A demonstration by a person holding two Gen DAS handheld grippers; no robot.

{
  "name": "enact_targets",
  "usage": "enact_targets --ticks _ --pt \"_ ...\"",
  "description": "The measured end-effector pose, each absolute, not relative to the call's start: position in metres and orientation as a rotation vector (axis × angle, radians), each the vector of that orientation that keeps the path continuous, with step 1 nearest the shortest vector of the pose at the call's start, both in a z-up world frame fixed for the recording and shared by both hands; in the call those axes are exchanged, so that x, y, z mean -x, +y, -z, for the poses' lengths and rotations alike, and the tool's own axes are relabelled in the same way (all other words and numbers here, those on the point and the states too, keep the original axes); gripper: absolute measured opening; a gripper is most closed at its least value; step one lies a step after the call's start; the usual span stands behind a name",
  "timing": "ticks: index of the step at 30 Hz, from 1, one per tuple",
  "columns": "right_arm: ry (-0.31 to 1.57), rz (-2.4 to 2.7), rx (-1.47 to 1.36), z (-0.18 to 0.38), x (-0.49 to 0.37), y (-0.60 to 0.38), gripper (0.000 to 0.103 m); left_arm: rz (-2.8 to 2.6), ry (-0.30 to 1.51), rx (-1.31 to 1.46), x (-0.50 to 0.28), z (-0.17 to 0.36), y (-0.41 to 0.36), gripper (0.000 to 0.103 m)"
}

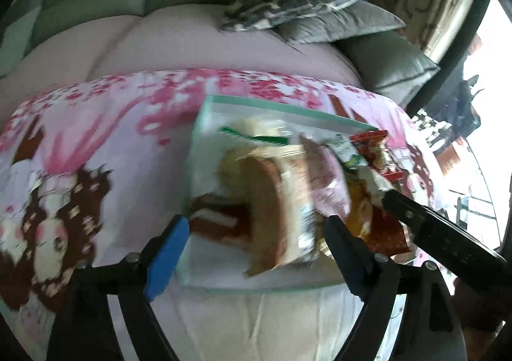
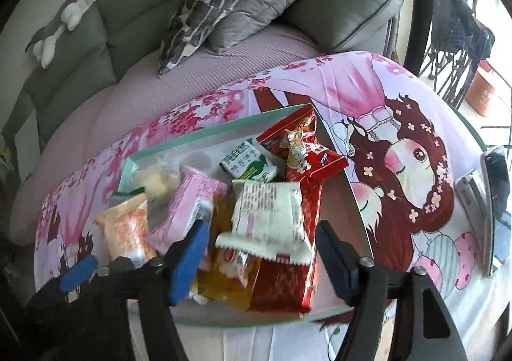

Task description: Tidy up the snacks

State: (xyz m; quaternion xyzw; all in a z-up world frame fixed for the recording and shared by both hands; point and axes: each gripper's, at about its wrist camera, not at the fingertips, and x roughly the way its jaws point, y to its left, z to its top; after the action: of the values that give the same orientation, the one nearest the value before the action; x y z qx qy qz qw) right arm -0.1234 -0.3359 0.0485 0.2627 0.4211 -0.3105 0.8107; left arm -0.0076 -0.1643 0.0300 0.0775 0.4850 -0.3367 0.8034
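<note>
A shallow white tray with a green rim (image 2: 198,133) lies on a pink cartoon cloth and holds several snack packets. In the right wrist view I see a white packet (image 2: 268,217), red packets (image 2: 304,149), an orange one (image 2: 224,277), a pink one (image 2: 188,201), a green-and-white one (image 2: 249,162) and a peach one (image 2: 128,229). My right gripper (image 2: 259,258) is open above the white and orange packets. My left gripper (image 1: 256,233) is open over the tray (image 1: 272,108), around a blurred brown cake packet (image 1: 272,210). Its blue pad shows at the right wrist view's lower left (image 2: 78,273).
The cloth-covered table (image 2: 400,98) stands against a sofa with a purple cover (image 2: 240,53), patterned (image 2: 211,2) and grey cushions (image 2: 345,9). Two phones (image 2: 489,201) lie at the table's right edge. A plush toy (image 2: 60,25) hangs on the sofa back.
</note>
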Motion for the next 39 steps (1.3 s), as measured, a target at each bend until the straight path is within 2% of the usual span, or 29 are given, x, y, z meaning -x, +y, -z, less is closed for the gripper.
enact_targets --ticks 5,15,19,39 --pt "0.893 0.65 -0.519 -0.052 0.138 -0.313 0.103 0.539 0.999 -0.217 0.018 -0.025 -0.129 0.087" --pt "0.899 0.628 -0.49 -0.04 0.16 -0.276 0.103 0.305 0.942 -0.326 0.03 -0.012 -0.089 0.087" --pt "0.904 0.619 -0.468 -0.037 0.157 -0.269 0.103 0.334 0.978 -0.278 0.024 -0.007 -0.081 0.087" --pt "0.93 0.609 -0.447 -0.014 0.149 -0.265 0.103 0.348 1.05 -0.327 0.022 0.01 -0.087 0.087"
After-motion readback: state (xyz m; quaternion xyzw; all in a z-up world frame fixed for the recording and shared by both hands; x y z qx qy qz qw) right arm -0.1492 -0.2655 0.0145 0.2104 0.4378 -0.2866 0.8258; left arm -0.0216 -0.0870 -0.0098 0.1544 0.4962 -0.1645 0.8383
